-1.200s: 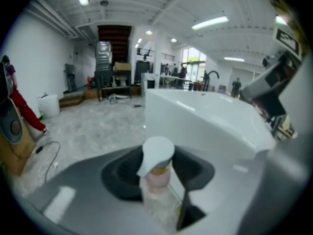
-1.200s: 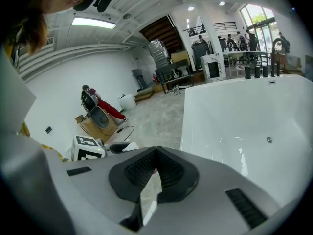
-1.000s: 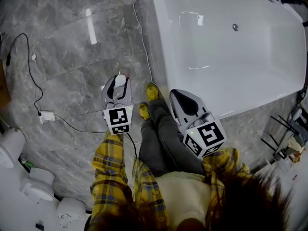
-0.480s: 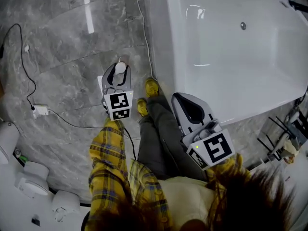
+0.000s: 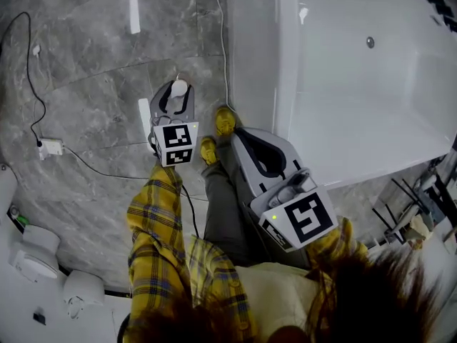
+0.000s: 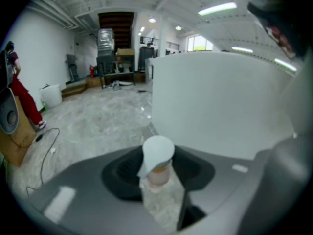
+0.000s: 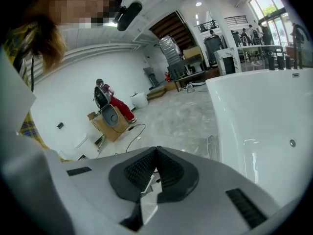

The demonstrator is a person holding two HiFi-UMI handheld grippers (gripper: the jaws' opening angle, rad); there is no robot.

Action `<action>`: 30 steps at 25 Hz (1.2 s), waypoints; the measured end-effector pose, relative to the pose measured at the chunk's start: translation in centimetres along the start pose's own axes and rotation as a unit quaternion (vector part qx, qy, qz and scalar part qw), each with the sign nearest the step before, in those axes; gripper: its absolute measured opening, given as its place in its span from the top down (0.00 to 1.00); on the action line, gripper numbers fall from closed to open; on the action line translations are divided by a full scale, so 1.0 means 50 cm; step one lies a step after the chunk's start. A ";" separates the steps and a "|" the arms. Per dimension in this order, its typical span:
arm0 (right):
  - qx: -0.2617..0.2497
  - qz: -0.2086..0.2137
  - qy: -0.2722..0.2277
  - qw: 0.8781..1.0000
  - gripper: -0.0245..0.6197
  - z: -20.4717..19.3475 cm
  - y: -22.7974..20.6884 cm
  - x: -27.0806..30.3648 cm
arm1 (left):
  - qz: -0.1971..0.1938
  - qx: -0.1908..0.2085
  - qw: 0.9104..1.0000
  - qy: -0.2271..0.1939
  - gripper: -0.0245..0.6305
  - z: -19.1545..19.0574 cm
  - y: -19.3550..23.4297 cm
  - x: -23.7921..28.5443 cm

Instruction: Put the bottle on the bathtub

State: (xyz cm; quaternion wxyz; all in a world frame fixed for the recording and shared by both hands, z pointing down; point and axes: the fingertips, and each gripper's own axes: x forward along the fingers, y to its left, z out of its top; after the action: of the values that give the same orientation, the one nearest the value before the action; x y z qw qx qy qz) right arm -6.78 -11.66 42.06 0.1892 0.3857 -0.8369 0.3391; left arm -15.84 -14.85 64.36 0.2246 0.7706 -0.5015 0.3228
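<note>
1. Presently, left gripper: held in the person's left hand, pointed down toward the floor. Its fingers are spread wide and released; neither pad is seen pressing on anything.
2. Bottle: small, with a white cap, a pale body and an amber band under the cap. It is set upright between the left fingers, roughly midway, with a gap to each pad. Its base is hidden by the gripper body. It is not on the bathtub.
3. Right gripper: held in the person's right hand, lower and to the right of the left fingers in the head view. Its ribbed fingers are clenched tip to tip, and nothing is grasped between them.
4. Bathtub: white and glossy. Its outer wall rises just beyond and to the right of the left fingers, and its rim and basin lie to the right of the right fingers.
5. Floor: grey, marbled. It is seen under and ahead of both sets of fingers.
6. Cable: thin, run along the foot of the bathtub, beyond the left fingers.
7. Yellow shoes: worn by the person, placed between the two sets of fingers in the head view.
8. Plaid sleeve: yellow check, behind the left gripper's marker cube.
</note>
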 end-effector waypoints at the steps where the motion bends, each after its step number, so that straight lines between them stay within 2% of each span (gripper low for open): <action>1: -0.002 0.002 0.001 1.000 0.94 -0.003 0.006 0.010 | 0.001 -0.001 1.000 0.000 0.69 -0.006 0.005 0.001; 15: -0.006 -0.009 0.021 1.000 0.94 -0.089 0.035 0.149 | 0.018 -0.007 1.000 0.017 0.69 -0.084 0.053 0.017; 30: -0.004 -0.089 0.050 0.995 0.94 -0.222 -0.062 0.281 | 0.005 -0.003 1.000 0.026 0.69 -0.140 0.047 0.076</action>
State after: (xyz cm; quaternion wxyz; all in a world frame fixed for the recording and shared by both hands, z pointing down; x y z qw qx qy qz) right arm -12.65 -12.48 59.24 0.2615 0.4403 -0.7904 0.3361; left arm -18.82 -13.50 71.99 0.2385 0.7587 -0.5004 0.3422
